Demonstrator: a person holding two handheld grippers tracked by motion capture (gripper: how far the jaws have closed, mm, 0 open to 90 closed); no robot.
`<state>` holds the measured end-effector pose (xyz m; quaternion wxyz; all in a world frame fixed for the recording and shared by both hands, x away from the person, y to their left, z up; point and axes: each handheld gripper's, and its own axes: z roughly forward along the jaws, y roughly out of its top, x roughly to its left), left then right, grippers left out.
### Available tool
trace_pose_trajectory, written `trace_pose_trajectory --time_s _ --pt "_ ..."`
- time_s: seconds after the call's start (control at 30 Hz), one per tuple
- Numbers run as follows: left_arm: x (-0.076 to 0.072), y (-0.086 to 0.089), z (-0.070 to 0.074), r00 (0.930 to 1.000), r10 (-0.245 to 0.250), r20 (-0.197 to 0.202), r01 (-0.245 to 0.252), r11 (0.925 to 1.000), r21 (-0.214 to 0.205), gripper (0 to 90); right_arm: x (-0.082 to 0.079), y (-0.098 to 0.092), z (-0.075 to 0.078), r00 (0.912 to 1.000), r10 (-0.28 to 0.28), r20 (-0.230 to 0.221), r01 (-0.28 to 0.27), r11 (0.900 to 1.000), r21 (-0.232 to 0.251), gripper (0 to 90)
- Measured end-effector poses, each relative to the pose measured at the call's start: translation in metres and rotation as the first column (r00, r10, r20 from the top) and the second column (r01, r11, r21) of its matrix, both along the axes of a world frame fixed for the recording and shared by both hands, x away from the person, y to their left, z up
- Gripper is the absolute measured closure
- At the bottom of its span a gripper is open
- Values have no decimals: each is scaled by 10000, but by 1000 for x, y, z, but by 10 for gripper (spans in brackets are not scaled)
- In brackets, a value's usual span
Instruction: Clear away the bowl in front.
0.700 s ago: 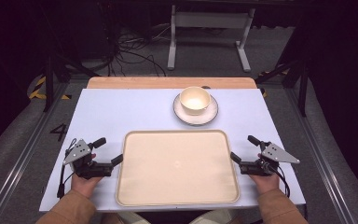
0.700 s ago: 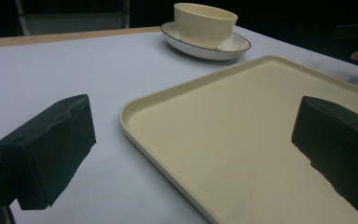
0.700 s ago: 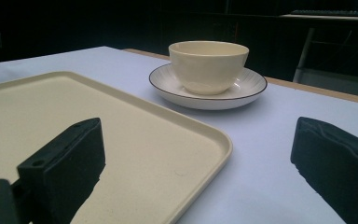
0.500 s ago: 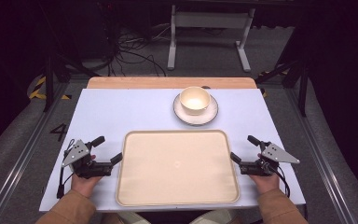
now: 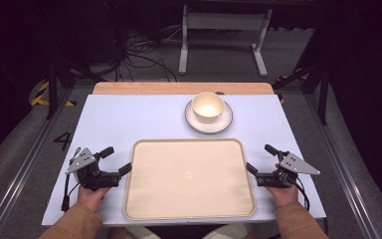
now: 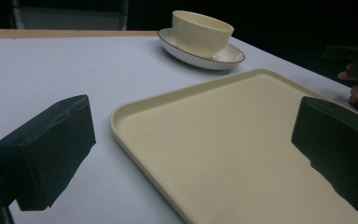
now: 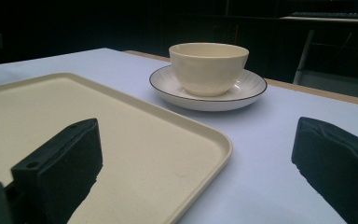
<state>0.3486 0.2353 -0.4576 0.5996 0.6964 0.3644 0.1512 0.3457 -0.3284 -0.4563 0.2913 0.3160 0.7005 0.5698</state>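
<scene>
A cream tray (image 5: 189, 215) lies at the near middle of the white table, with nothing on it. Behind it a cream bowl (image 5: 208, 106) stands on a white saucer (image 5: 199, 124) with a dark rim. My left gripper (image 5: 115, 161) rests on the table at the tray's left edge, jaws wide open; in the left gripper view the tray's corner (image 6: 121, 116) lies between them. At the tray's right edge sits my right gripper (image 5: 260, 158), open too, and the tray's rim (image 7: 214, 154) runs between its jaws. The bowl (image 7: 208, 67) and saucer (image 7: 242, 95) show ahead of it.
The table (image 5: 129, 119) has bare white surface left of the bowl and on both sides of the tray. A wooden strip (image 5: 179, 88) runs along its far edge. Beyond it are a metal stand (image 5: 221, 30) and cables on a dark floor.
</scene>
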Motion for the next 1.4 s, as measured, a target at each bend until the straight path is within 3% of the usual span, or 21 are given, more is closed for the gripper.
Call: trace_pose_trajectory --time_s 0.1,0.2,0.4,0.53,0.6,1.1,1.27,1.4 --pt "-1 -3 5 9993 -4 374 -17 9984 573 2 0 0 0 10000 15 24 -15 10000 2 23" --pt "1 -7 8 9995 38 305 -75 9927 1207 1 0 0 0 10000 18 45 -18 10000 -8 23" --pt "1 -6 19 9976 91 686 -169 9935 1129 2 0 0 0 10000 3 19 -3 10000 -6 24" --pt "1 -6 24 9976 -43 690 -34 9939 1105 3 0 0 0 10000 14 12 -14 10000 24 24" --pt "-2 -7 27 9976 -154 681 93 9960 891 3 0 0 0 10000 -16 -9 16 10000 45 24" --pt "-8 -5 47 9939 -199 1084 139 9983 560 2 0 -1 0 10000 -39 -14 39 9999 108 23" --pt "-6 -6 55 9938 -232 1089 178 9986 503 2 0 -1 0 10000 -44 -22 44 9999 118 23" --pt "-1 -10 58 9946 -616 834 574 9970 515 5 0 -1 0 10000 -54 -6 54 9999 133 23"
